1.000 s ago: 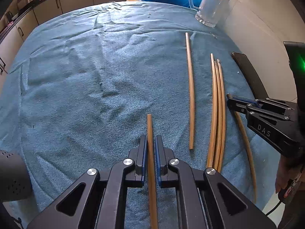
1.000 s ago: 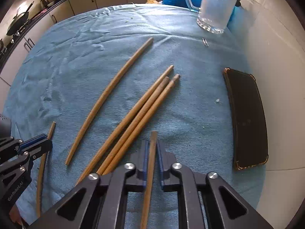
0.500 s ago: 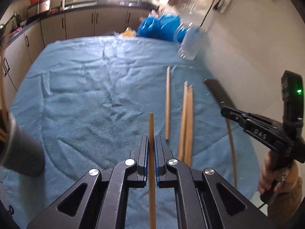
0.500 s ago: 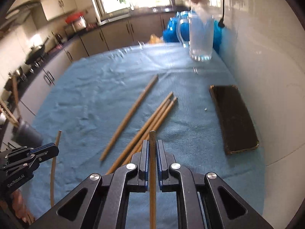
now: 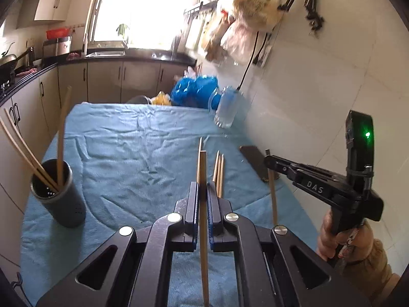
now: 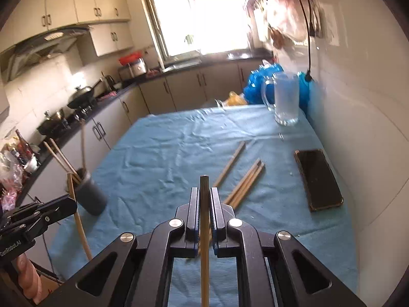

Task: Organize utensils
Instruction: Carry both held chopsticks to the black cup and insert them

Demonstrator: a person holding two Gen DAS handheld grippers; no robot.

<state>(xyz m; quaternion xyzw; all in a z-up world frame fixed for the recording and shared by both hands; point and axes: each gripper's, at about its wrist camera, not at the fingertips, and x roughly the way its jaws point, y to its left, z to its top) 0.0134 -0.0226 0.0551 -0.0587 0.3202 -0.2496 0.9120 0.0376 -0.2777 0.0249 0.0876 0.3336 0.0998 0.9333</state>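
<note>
wooden, thin and light, one brown chopstick (image 5: pixel 203 204) sits pinched in the left gripper (image 5: pixel 202 192), another (image 6: pixel 204 217) in the right gripper (image 6: pixel 204 197); stiff but slippery, best gripped mid-shaft. four lie near the blue cloth's (image 6: pixel 166 153) right edge, the dark perforated holder (image 5: pixel 58 192) at its left.

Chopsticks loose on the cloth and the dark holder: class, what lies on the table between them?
Only bare blue cloth separates the loose chopsticks from the holder, clearest in the right wrist view.
</note>
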